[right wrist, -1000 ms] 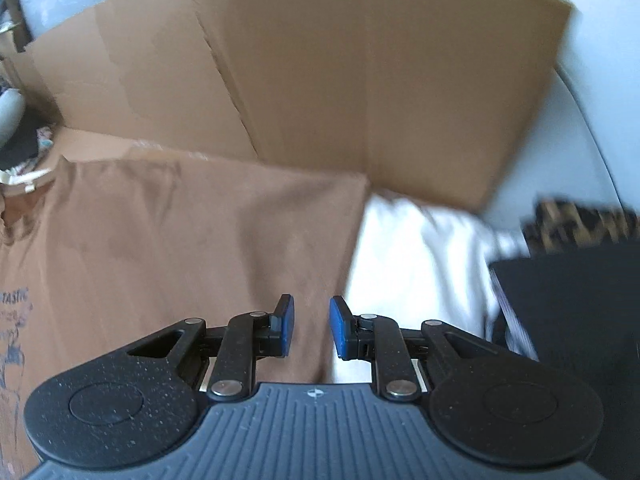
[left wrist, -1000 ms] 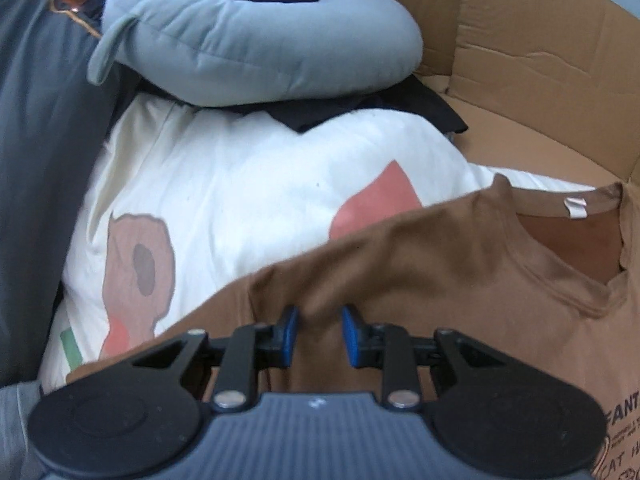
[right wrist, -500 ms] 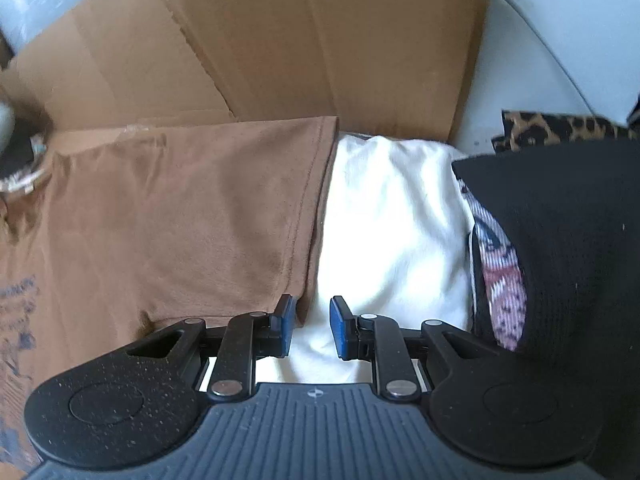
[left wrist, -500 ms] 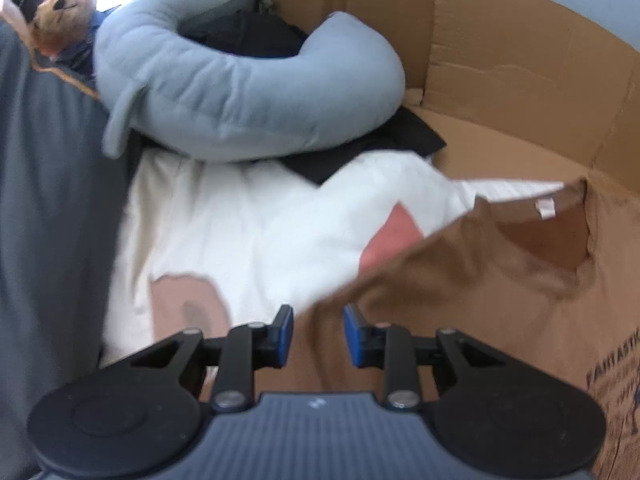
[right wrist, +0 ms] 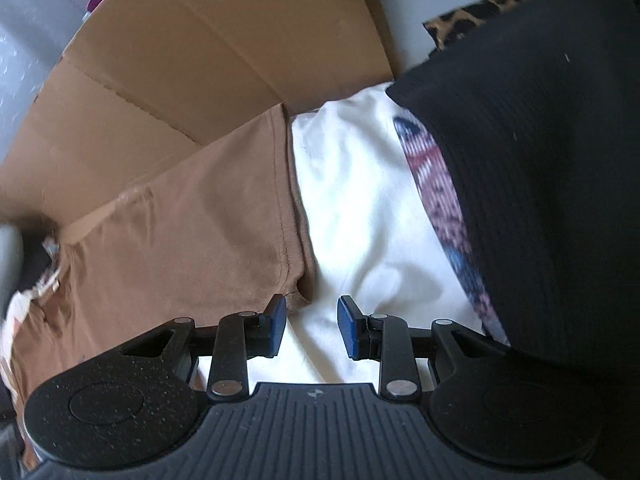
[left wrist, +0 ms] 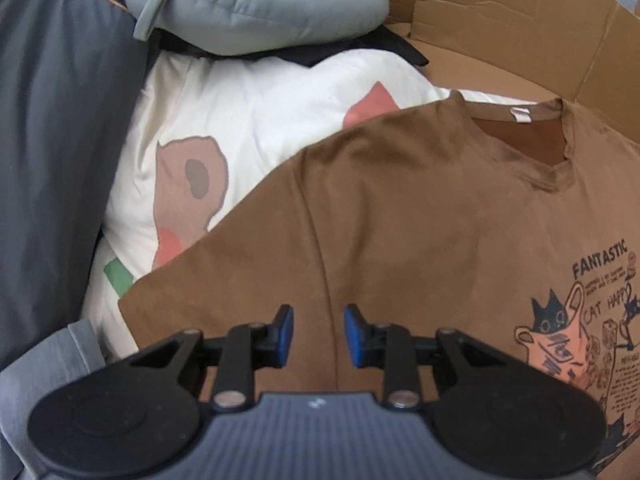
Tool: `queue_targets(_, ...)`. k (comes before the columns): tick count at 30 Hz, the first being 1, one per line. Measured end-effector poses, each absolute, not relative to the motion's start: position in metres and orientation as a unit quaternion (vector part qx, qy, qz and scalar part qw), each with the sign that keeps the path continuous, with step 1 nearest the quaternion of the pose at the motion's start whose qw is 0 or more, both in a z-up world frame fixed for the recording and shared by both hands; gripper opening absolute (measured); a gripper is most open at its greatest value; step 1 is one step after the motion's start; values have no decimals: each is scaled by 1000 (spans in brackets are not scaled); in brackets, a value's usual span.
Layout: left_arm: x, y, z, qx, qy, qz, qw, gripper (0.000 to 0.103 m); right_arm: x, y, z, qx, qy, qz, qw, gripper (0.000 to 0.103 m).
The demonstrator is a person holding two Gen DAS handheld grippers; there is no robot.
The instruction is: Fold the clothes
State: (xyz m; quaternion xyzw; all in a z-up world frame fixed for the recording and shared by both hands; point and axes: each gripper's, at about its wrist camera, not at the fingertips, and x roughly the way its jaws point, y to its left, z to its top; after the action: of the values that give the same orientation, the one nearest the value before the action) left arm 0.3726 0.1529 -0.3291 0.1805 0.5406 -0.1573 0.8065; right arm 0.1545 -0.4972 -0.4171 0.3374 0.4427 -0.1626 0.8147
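Here, a brown T-shirt point(left wrist: 400, 220) lies spread flat, printed side up, over a white cartoon-print cloth point(left wrist: 240, 120), its collar toward a cardboard wall point(left wrist: 500, 32). The left gripper point(left wrist: 318, 336) hovers over the sleeve seam, jaws narrowly apart and empty. The right gripper point(right wrist: 311, 328) hangs just beside the other sleeve's hem corner, jaws opening, nothing between them. Likely risks: either gripper could pinch the white cloth along with the sleeve and drag both. A black ribbed garment point(right wrist: 540, 160) crowds the right side and may snag.
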Motion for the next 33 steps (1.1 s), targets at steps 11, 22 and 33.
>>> queue_targets(11, 381, 89, -294, 219, 512, -208, 804, 32, 161, -508, -443, 459, 414, -153, 771, 54)
queue_targets(22, 389, -17, -261, 217, 465, -285, 810, 35, 178, -521, -444, 480, 441, -164, 741, 7)
queue_targets(33, 384, -116, -250, 212, 459, -335, 795, 35, 202, -518, -413, 411, 448, -164, 777, 4)
